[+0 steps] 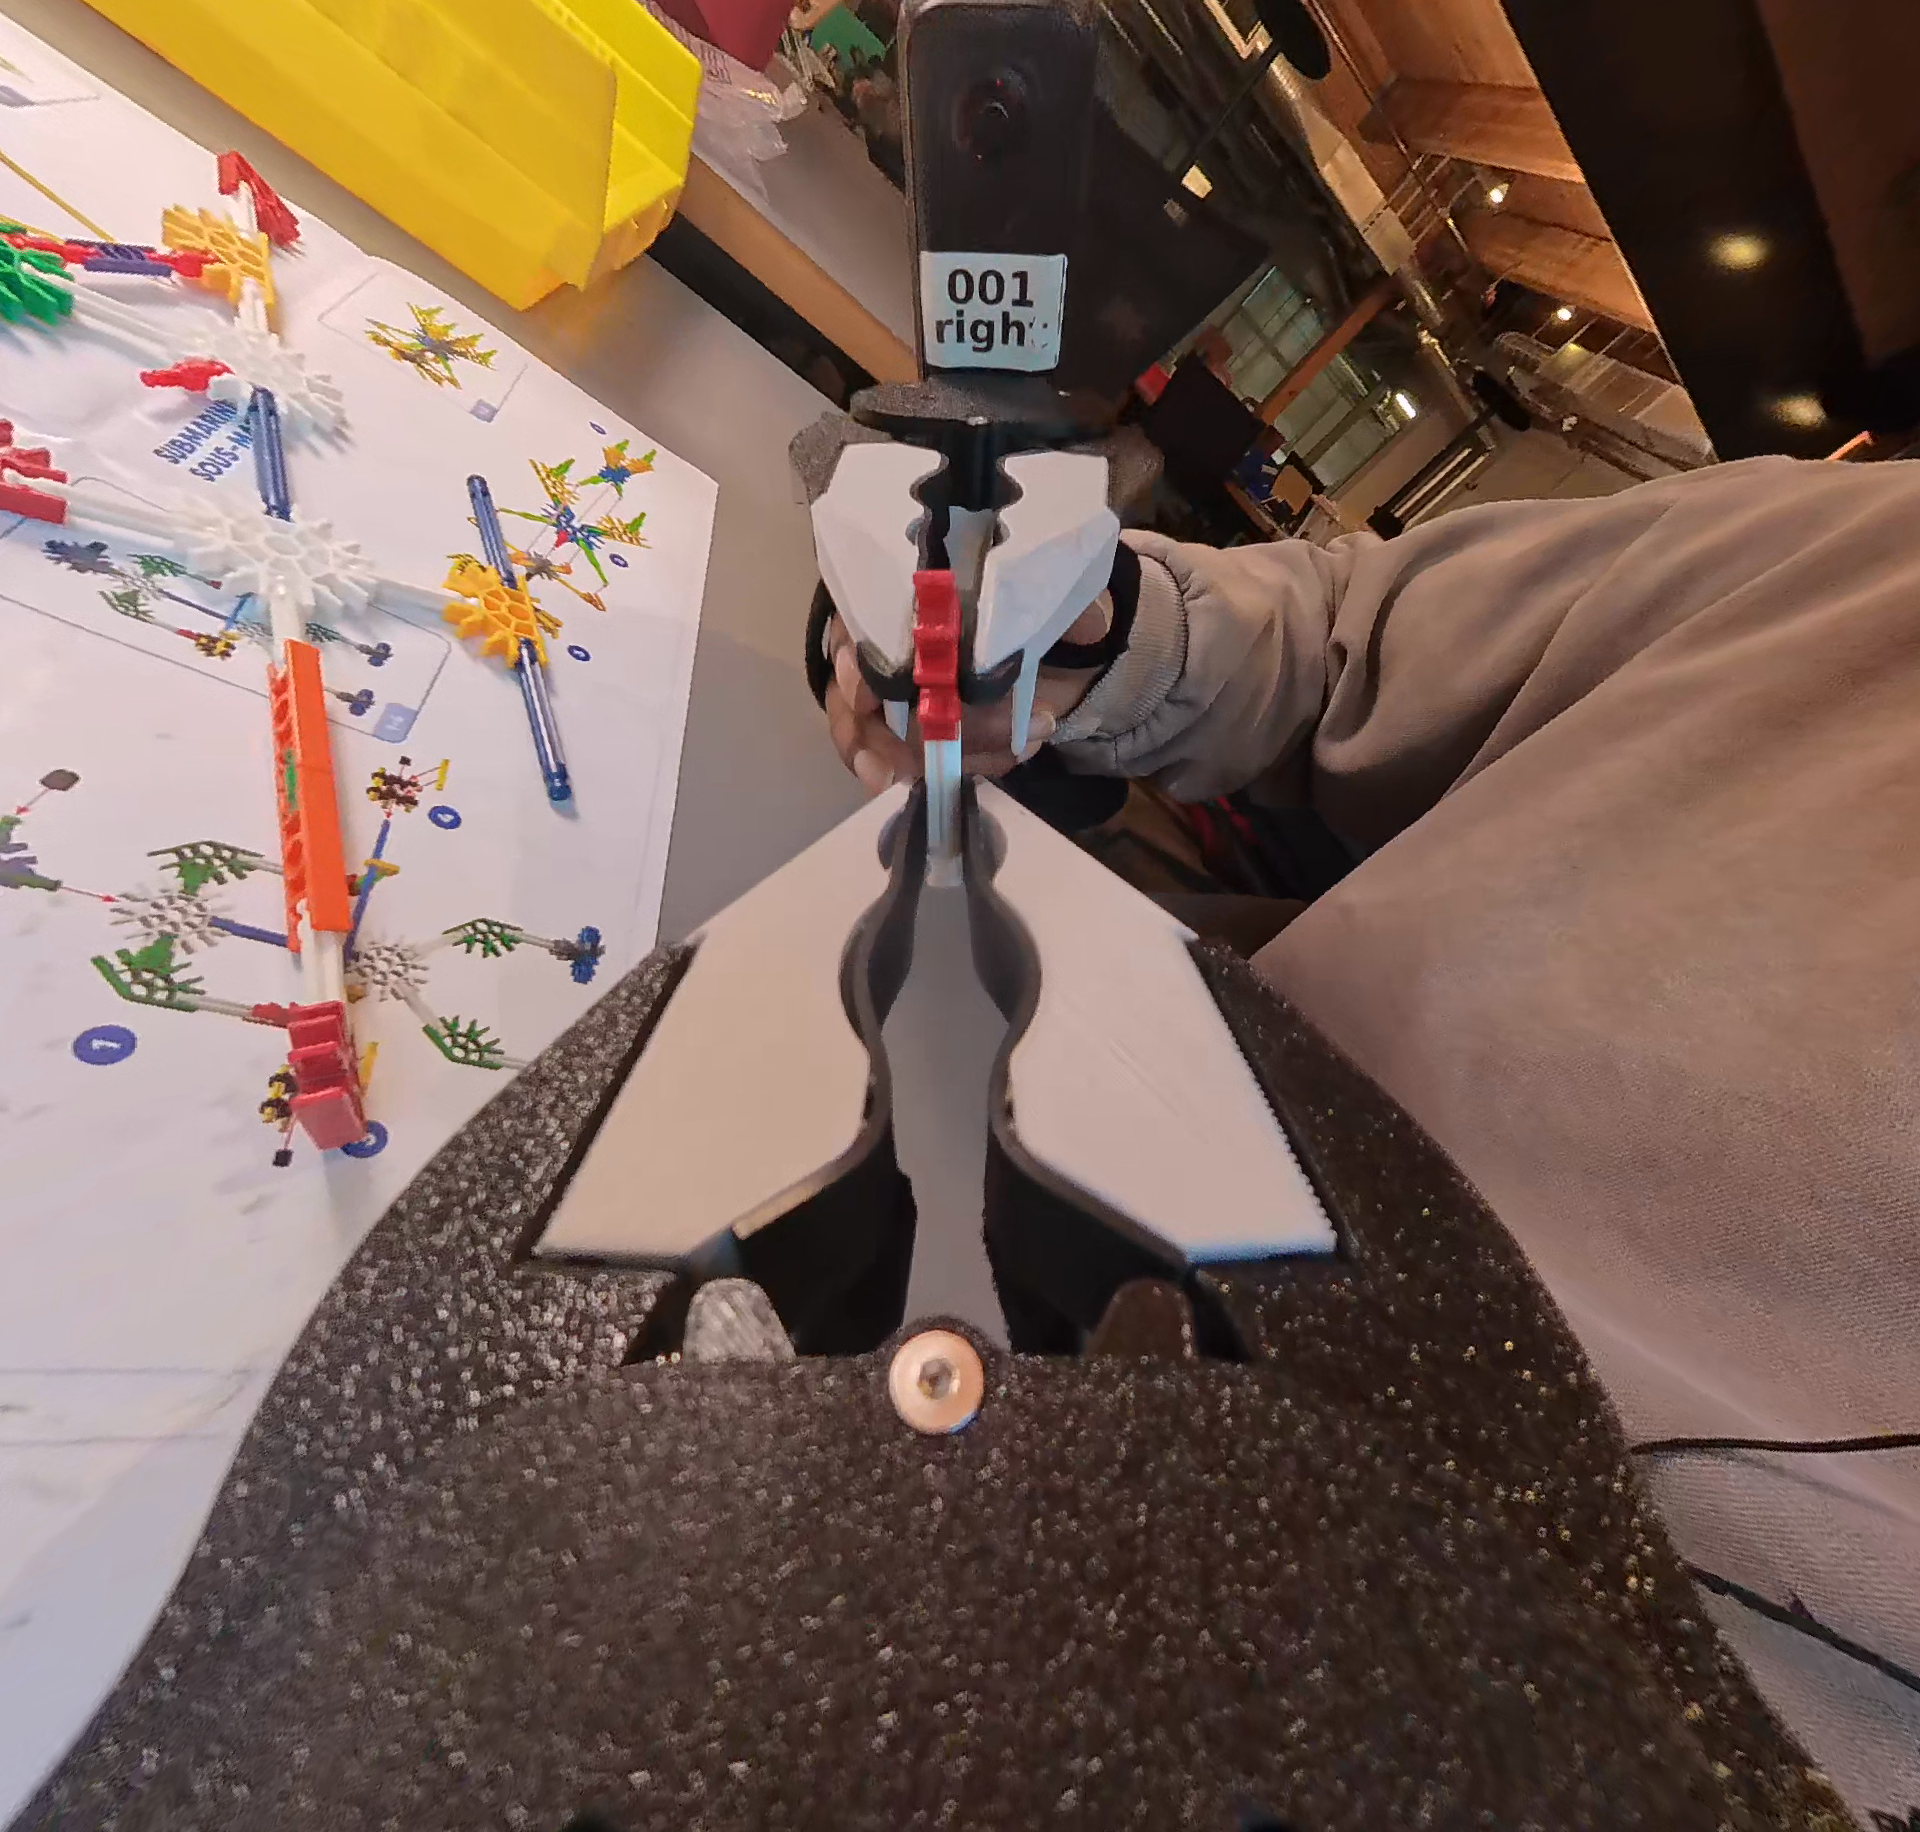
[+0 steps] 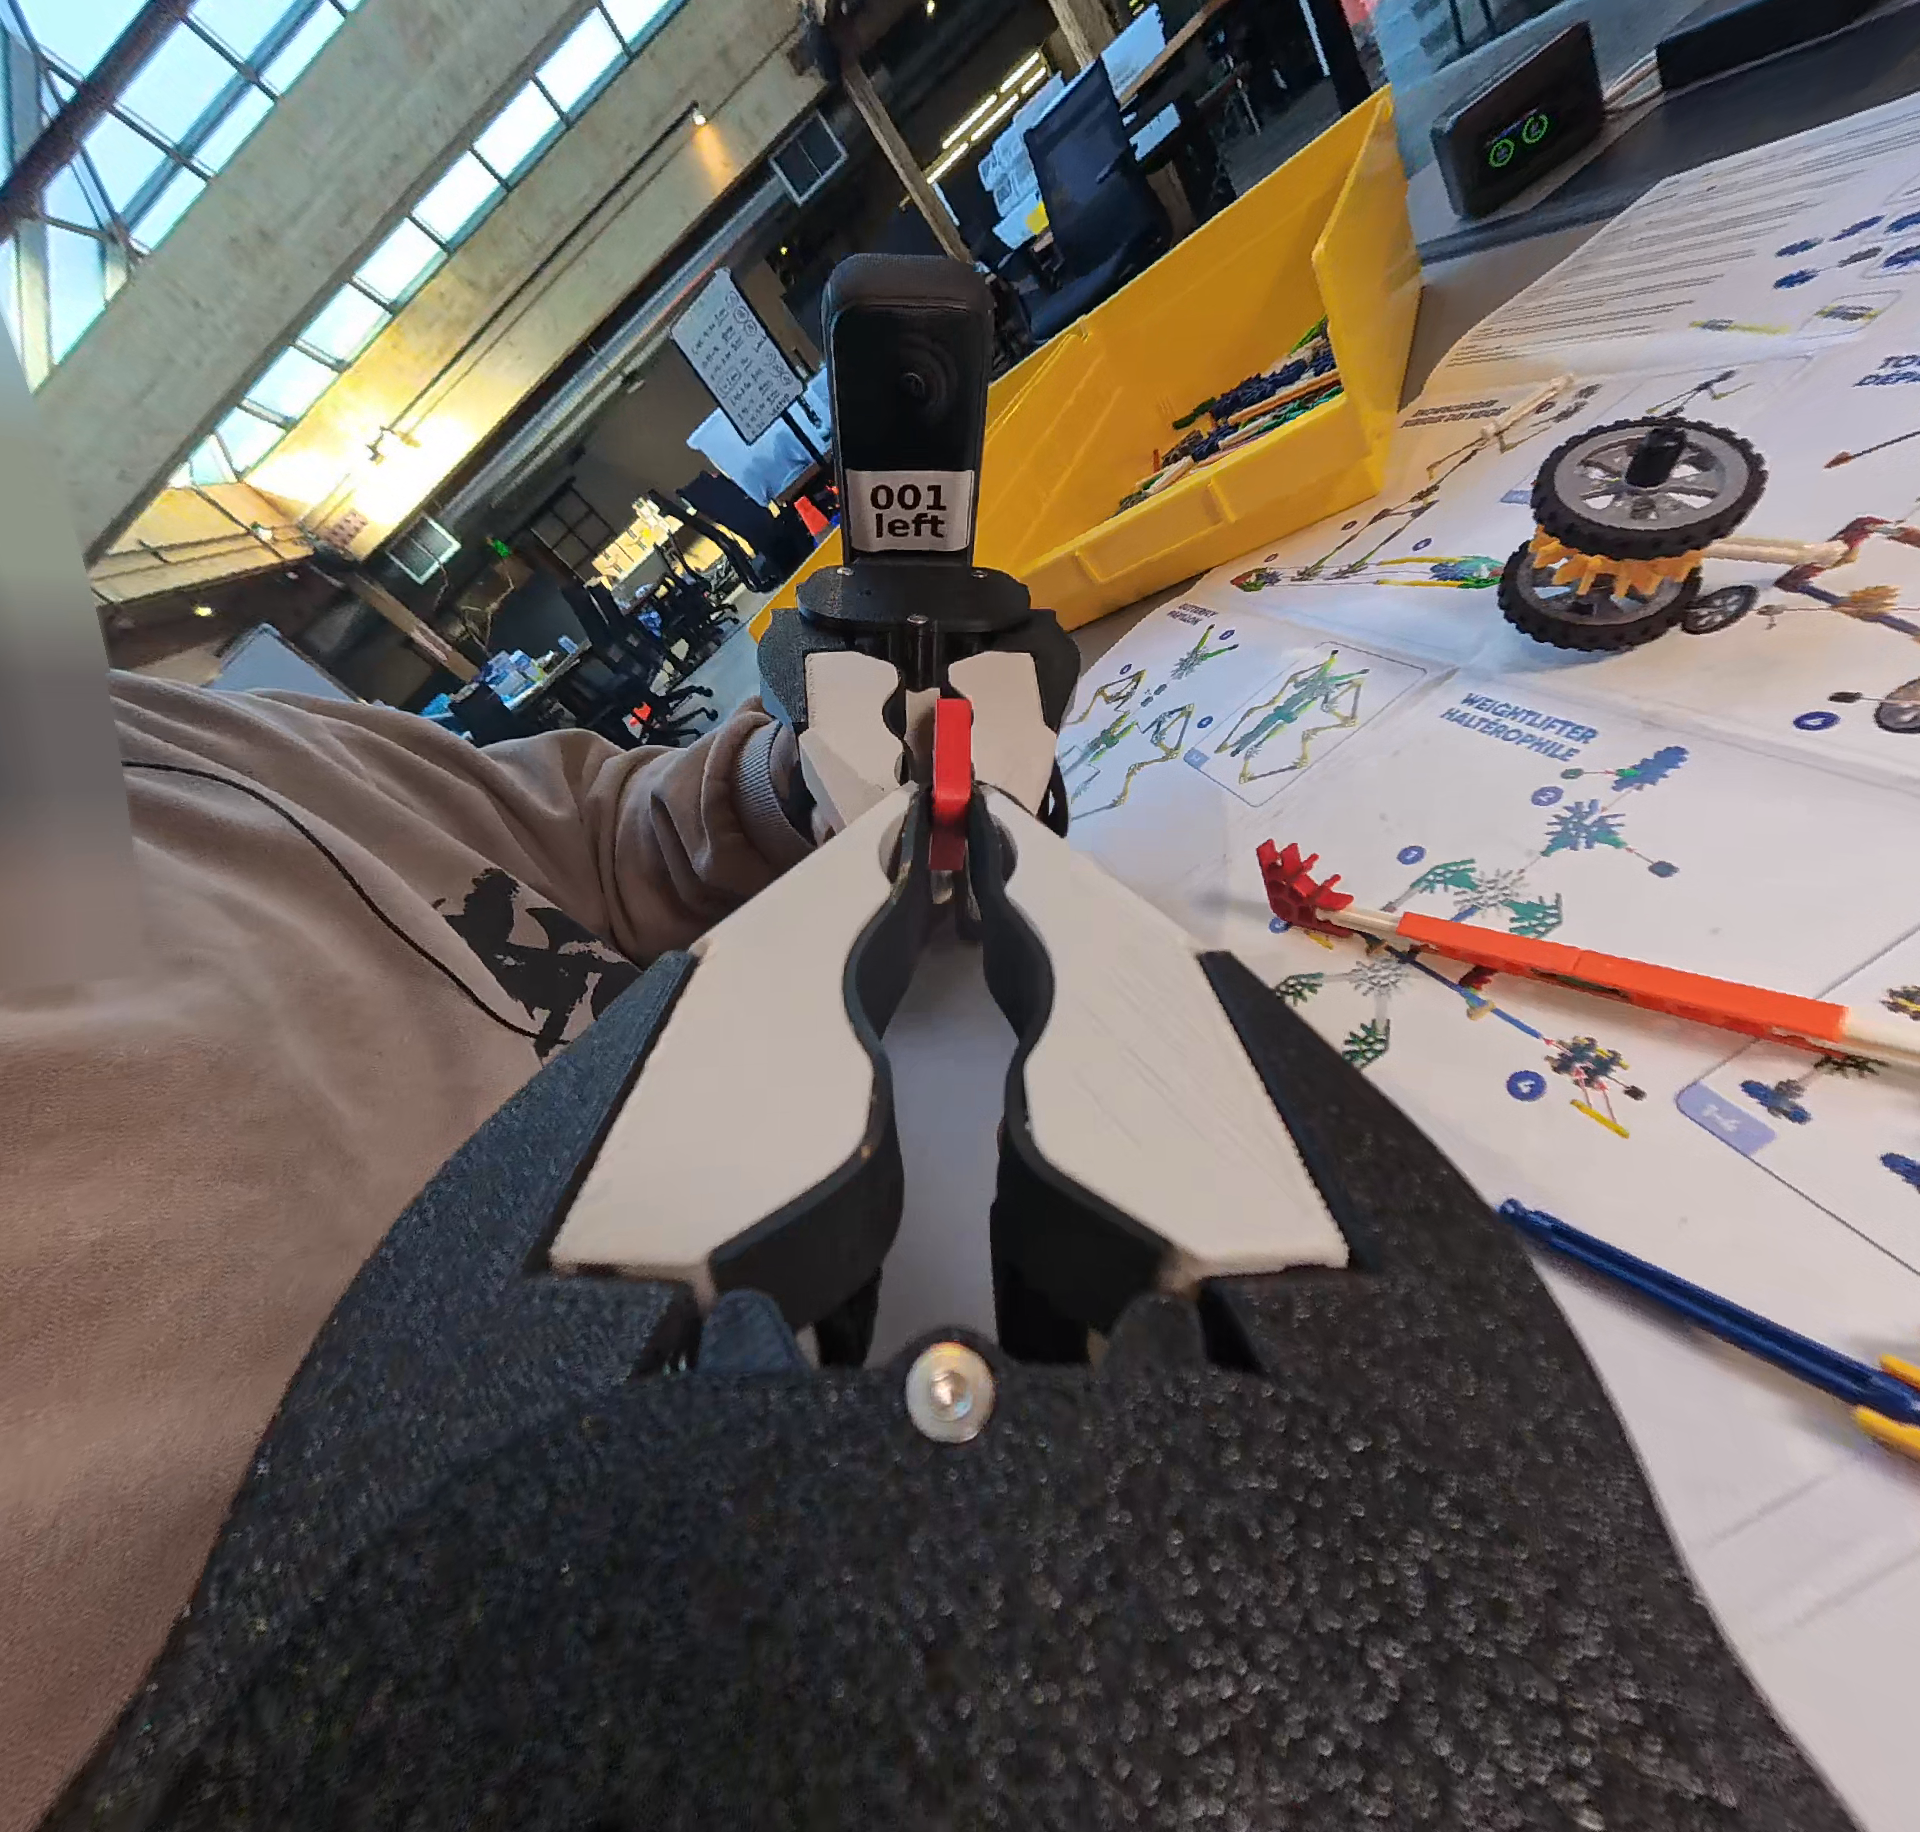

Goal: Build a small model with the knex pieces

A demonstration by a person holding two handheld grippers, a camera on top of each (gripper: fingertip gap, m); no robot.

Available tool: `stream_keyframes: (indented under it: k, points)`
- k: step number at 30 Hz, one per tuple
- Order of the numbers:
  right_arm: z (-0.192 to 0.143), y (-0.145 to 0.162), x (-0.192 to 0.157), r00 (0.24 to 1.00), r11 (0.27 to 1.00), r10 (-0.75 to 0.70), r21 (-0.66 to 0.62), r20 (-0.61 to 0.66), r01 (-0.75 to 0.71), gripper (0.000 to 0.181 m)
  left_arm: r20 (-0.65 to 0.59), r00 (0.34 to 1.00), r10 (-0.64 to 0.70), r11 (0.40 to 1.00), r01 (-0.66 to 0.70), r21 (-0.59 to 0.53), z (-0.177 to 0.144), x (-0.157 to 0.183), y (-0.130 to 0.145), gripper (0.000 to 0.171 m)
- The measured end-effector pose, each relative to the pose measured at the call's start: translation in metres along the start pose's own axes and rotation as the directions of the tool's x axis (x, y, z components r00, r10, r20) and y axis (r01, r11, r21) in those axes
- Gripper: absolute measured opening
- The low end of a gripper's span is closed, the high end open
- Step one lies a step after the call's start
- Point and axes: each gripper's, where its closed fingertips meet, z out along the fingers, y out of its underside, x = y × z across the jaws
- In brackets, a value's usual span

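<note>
My left gripper (image 1: 943,797) is shut on a short white rod (image 1: 941,795), held up in the air beside the table. The rod's far end sits in a red connector (image 1: 935,652). My right gripper (image 1: 958,724) faces the left one tip to tip and is shut on that connector. In the right wrist view, my right gripper (image 2: 947,818) grips the red connector (image 2: 951,769), with the left gripper (image 2: 930,743) just beyond it. A person's hands and beige sleeves hold both grippers.
A white instruction sheet (image 1: 582,847) covers the table. On it lie a rod-and-connector model with an orange bar (image 1: 303,795), a loose blue rod with a yellow connector (image 1: 514,629) and a wheeled model (image 2: 1631,535). Yellow bins (image 1: 436,68) with parts stand behind. A small black device (image 2: 1517,120) sits beyond. The grippers are tip to tip, or close to it.
</note>
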Motion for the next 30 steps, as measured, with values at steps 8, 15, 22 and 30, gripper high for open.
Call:
stream_keyframes:
  k: [8,15,22,30]
  points:
    - [-0.004,0.009,0.006,0.998,0.994,-0.056,-0.091,-0.028,0.053,0.004,0.003,0.998,-0.063,0.995,0.063,-0.073,0.003,-0.004,0.015,0.003]
    - [-0.002,0.002,0.017,0.804,0.853,-0.521,-0.202,-0.286,0.481,0.006,-0.021,0.982,-0.186,0.982,0.186,0.017,0.003,-0.011,0.007,0.004]
    - [0.006,-0.004,0.005,0.386,0.518,-0.836,-0.331,-0.389,0.788,0.005,-0.043,0.968,-0.248,0.965,0.251,0.081,-0.001,-0.017,-0.001,0.007]
    - [0.015,0.003,-0.003,0.157,0.279,-0.943,-0.437,-0.294,0.855,0.003,-0.045,0.963,-0.265,0.949,0.268,0.167,-0.004,-0.020,-0.017,0.000]
